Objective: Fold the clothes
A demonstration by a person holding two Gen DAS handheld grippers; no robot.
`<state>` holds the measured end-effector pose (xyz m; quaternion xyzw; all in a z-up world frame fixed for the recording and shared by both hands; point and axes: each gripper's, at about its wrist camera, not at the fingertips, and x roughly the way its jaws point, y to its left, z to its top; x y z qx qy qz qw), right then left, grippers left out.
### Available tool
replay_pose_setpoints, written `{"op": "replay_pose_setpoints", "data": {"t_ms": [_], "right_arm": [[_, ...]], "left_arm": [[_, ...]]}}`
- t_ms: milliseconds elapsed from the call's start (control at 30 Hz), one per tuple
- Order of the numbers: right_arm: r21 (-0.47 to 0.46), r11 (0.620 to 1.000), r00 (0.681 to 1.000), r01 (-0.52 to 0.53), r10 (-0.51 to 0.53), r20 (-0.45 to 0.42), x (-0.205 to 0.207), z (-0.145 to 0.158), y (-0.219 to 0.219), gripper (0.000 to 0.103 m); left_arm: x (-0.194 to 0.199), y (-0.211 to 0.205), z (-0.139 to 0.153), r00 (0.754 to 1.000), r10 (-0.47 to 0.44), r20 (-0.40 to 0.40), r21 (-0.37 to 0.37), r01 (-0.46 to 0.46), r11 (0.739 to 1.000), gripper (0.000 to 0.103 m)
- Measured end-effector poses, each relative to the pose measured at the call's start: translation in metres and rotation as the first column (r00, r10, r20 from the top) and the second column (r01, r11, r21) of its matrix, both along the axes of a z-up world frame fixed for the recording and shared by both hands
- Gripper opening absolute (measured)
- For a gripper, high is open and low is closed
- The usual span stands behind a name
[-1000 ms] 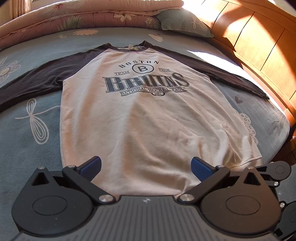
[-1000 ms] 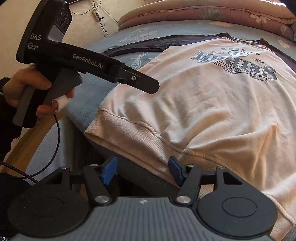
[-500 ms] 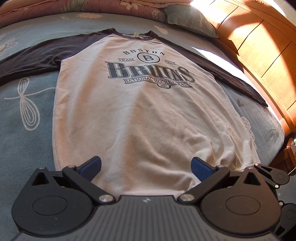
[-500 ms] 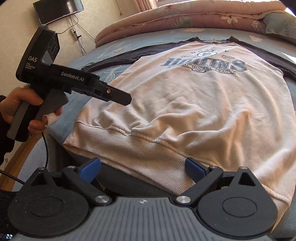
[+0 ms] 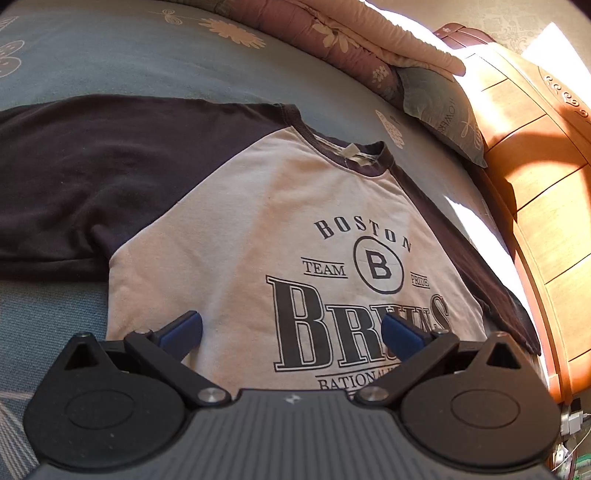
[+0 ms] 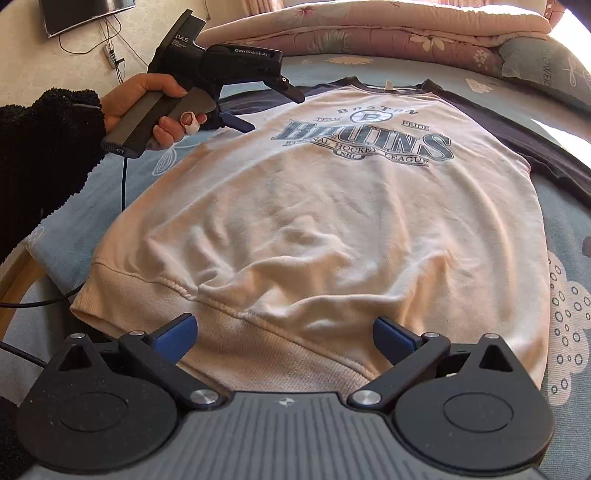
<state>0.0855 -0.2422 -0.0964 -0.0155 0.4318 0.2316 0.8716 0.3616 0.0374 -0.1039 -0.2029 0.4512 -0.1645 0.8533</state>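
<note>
Your sweatshirt (image 6: 332,221) lies flat, print up, across the bed (image 6: 565,236), filling mid-frame; its ribbed hem (image 6: 258,343) runs along the bed's near edge. Your right gripper (image 6: 282,338) holds its fingers wide apart over that hem, gripping nothing. Your left gripper (image 5: 291,334), fingers apart too, hovers over the chest print.

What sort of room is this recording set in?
Most likely a bedroom: the shirt lies on a bed with a folded quilt, a pillow and a wooden headboard.
</note>
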Motion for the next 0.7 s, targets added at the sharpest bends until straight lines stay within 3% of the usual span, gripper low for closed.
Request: {"op": "replay_pose_setpoints", "data": {"t_ms": [33,100,167,300,500,633,700], "right_arm": [[-0.017,1.0,1.0,0.002,-0.002,0.001,-0.001,-0.005,-0.001,0.103],[-0.032,0.999,0.999,-0.023,0.024,0.034,-0.009,-0.007,-0.002,0.103],[-0.047,0.998,0.998,-0.038,0.041,0.049,-0.012,-0.008,-0.001,0.103],[-0.056,0.998,0.998,-0.025,0.029,0.061,-0.011,-0.008,0.001,0.103],[-0.067,0.998,0.995,0.022,-0.016,0.102,-0.014,-0.012,0.006,0.103],[-0.089,0.996,0.989,0.011,0.002,0.147,-0.022,-0.015,0.008,0.103],[-0.093,0.996,0.993,0.009,0.002,0.122,-0.024,-0.01,0.006,0.103]], "left_arm": [[0.002,0.005,0.0,1.0,0.018,0.018,0.004,-0.018,1.0,0.102],[0.006,0.013,0.002,0.996,0.071,0.048,0.081,-0.075,0.994,0.102],[0.011,0.019,0.002,0.996,0.075,0.038,0.061,-0.077,0.995,0.102],[0.009,0.009,0.011,0.997,0.074,0.02,0.11,-0.076,0.991,0.102],[-0.038,-0.032,0.03,0.992,-0.124,-0.006,0.069,0.124,0.99,0.102],[-0.087,-0.057,0.033,0.972,-0.233,-0.014,0.133,0.233,0.963,0.102],[-0.112,-0.06,0.029,0.968,-0.249,-0.026,0.195,0.249,0.949,0.102]]}}
